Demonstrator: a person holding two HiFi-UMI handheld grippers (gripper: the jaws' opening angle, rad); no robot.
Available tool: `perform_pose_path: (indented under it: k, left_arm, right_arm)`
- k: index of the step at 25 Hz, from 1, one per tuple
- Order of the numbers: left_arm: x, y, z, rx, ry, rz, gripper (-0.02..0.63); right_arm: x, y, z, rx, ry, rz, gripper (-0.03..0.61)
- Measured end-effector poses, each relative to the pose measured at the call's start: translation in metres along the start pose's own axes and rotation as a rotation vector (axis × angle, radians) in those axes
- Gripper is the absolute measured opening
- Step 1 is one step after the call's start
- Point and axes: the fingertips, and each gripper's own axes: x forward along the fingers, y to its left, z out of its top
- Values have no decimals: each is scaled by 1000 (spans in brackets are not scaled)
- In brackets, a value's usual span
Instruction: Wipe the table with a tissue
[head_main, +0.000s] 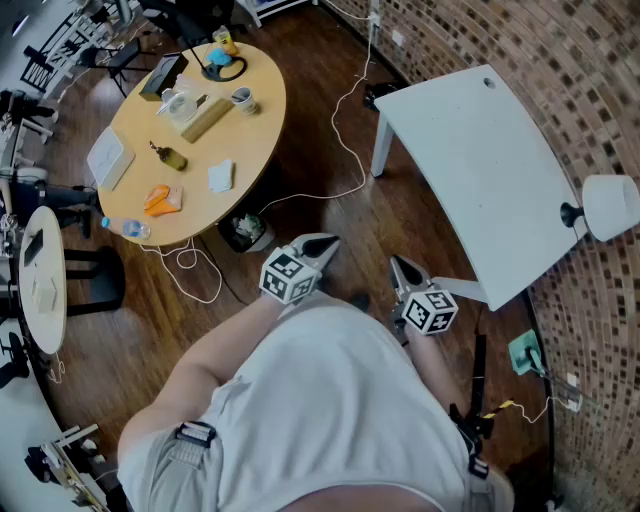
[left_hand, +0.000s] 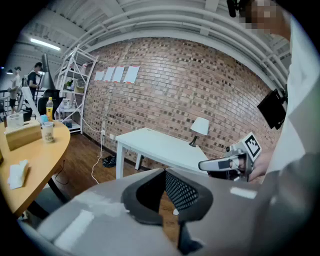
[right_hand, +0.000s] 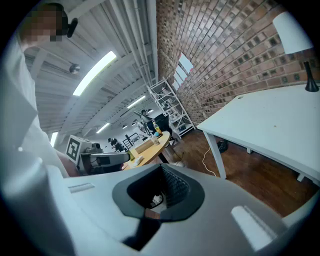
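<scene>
At upper left of the head view stands a round wooden table (head_main: 250, 140), and the tissue (head_main: 221, 176) lies on it near the lower edge, flat and touched by neither gripper. Left of the tissue are an orange packet (head_main: 162, 199) and, at the table's rim, a water bottle (head_main: 125, 228) on its side. Higher on the same top sit a wooden tissue box (head_main: 205, 118) and a cup (head_main: 243, 99) just right of it. A white cable (head_main: 345, 150) runs across the dark wood floor between this table and the next.

Low in the middle of the frame, the person in a white shirt (head_main: 330, 400) holds both grippers close to the body, over the floor and well apart from either table. The left gripper (head_main: 322, 244) has its jaws drawn together at the tips; its own view shows only floor through the hollow between the black pads, so it carries nothing. Just to its right, the right gripper (head_main: 398, 265) is likewise closed tip to tip and empty in its own view.

Upper right of the frame holds a white rectangular table (head_main: 480, 170) beside the brick wall, with a white lamp (head_main: 610, 207) at its right edge.
</scene>
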Motion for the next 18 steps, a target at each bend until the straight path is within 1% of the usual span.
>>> perform_pose_path:
  k: [3,5,7,11,14,16,18]
  left_arm:
    - [10,24,10,47,6,-45,5]
    - [11,39,17,70,5,-68,5]
    - [11,57,25,62,-10,-74,5]
    - [13,96,38,9,-35,-72,5]
    - [13,121,43,16,-30,-80,5]
    - [12,142,45,24,-24,-66,5]
    - [9,169,44,12,-21,-34,6]
  right_arm:
    - [27,-2,18,-27,-11,-30,6]
    - [45,5,28,-41,-13,-33,6]
    - [63,14,38,-61,0,-24,6]
    - [97,23,60,-99,24,-19,6]
    - [119,29,73,-113,35,-28,6]
    - [135,32,78,-121,48,-31,6]
    - [151,34,81,-124,66,-34,6]
